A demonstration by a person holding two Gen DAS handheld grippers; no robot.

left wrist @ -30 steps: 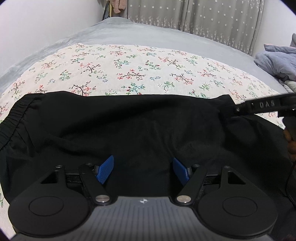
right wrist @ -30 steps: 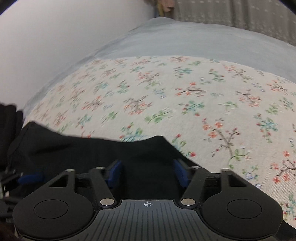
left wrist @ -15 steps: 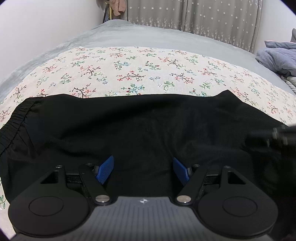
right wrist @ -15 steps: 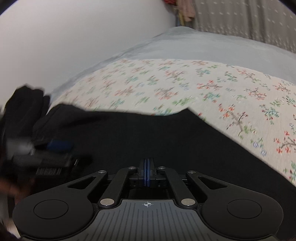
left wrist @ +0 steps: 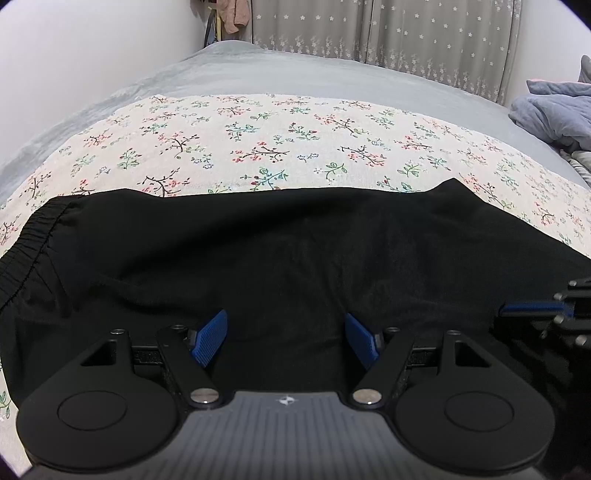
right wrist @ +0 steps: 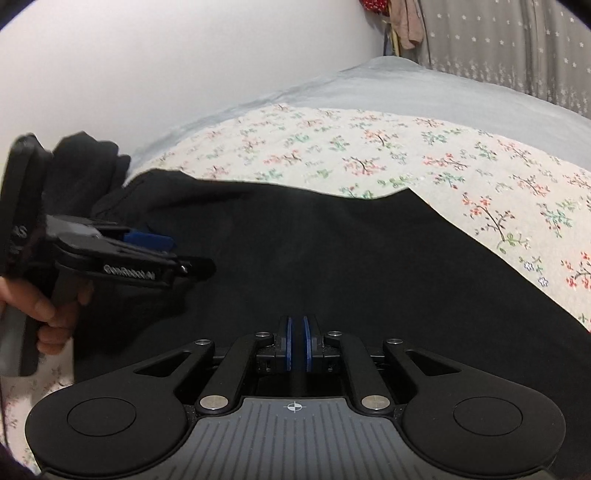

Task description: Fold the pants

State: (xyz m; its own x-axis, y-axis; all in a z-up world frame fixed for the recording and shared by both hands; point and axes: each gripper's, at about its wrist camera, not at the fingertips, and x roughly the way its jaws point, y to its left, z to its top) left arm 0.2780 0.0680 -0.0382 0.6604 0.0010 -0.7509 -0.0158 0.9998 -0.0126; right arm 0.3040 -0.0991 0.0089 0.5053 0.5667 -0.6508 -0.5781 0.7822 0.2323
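Across the bed (left wrist: 280,79) lies a grey sheet, and over its near part a cream bedspread (left wrist: 258,144) printed with small flowering sprigs in red, green and blue. A plain white wall (right wrist: 184,55) runs along the bed's left edge; grey curtains (left wrist: 424,40) with small white flowers hang behind the far edge, two panels showing in the left wrist view. In the far left corner a pinkish garment (left wrist: 236,18) hangs by the wall. At the bed's right edge sits one crumpled blue-grey blanket (left wrist: 554,114).

One pair of black pants (left wrist: 295,258) is spread flat across the near edge of the bedspread, its gathered elastic waistband (left wrist: 26,251) toward the bed's left edge and the leg end running off to the right. A pointed corner of cloth rises along its far hem.

Two grippers are at work. The left gripper (left wrist: 286,338) hangs over the pants with its blue pads well apart, no cloth between them; in the right wrist view a bare hand (right wrist: 44,310) holds its handle. The right gripper (right wrist: 296,345) sits low over the black cloth with its jaws nearly together, having just eased slightly apart; only a dark slit shows between the pads, and I cannot tell whether any fabric is caught there.
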